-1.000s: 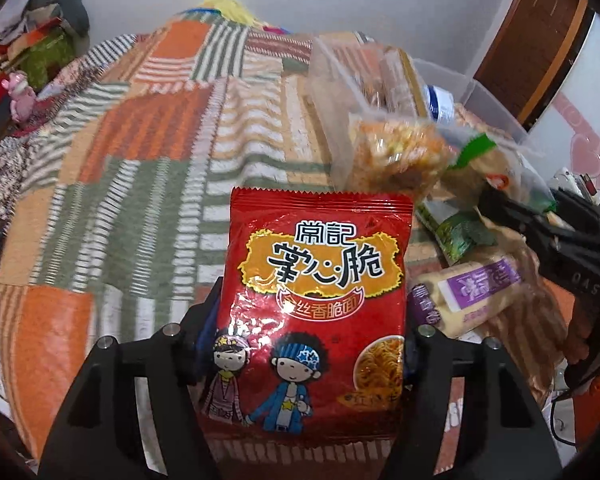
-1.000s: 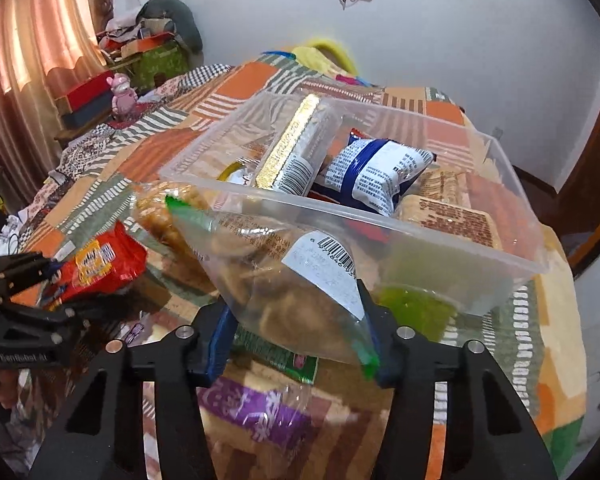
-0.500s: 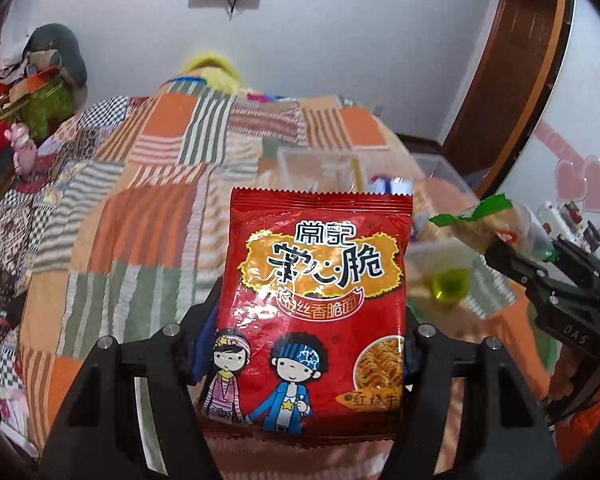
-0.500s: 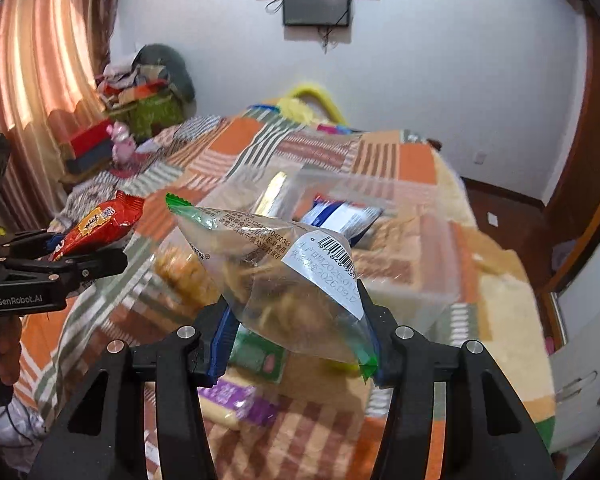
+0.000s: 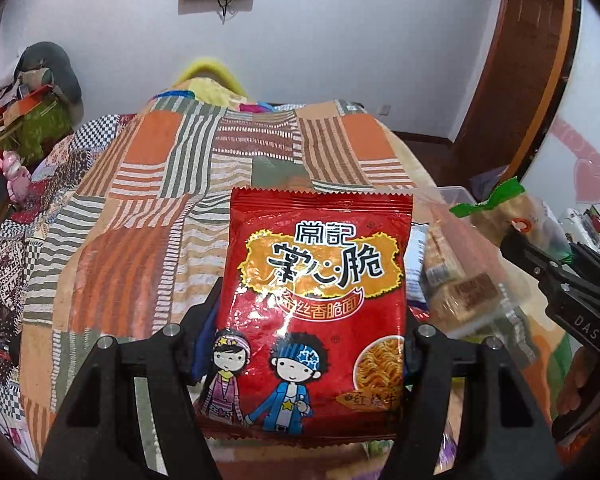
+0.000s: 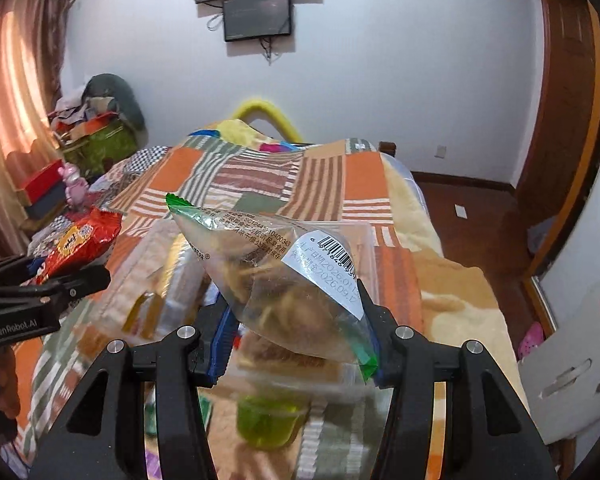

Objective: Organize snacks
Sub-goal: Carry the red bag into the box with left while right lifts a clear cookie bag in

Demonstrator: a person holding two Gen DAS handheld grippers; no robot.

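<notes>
We have the left tool [image 5: 308, 332] closed on a red noodle packet [image 5: 320, 280], which stands upright between its two fingers, printed face toward the camera, lifted above the bed [image 5: 148, 208]. The packet's lower half sits between the finger pads; its crimped top edge rises clear of them.

Our right tool [image 6: 296, 340] is clamped on a clear bag [image 6: 276, 280] with green ends, holding brown baked pieces. The bag lies tilted, its green left corner raised and its right end low beside the right finger, a white barcode label facing up.

Below the clear bag, blurred, we see a clear plastic bin [image 6: 364, 236] resting on the patchwork quilt [image 6: 260, 176], with packets inside that we cannot make out sharply. A small green jelly cup [image 6: 268, 420] shows just under the right tool, near the bin's front; whether it is inside the bin or in front of it we cannot tell.

In the right view the left tool appears at the left edge with the red packet. In the left view the right tool appears at the right edge, with the bag's green end above it and the bin behind.

A screen [image 6: 258, 16] hangs on the far wall.
</notes>
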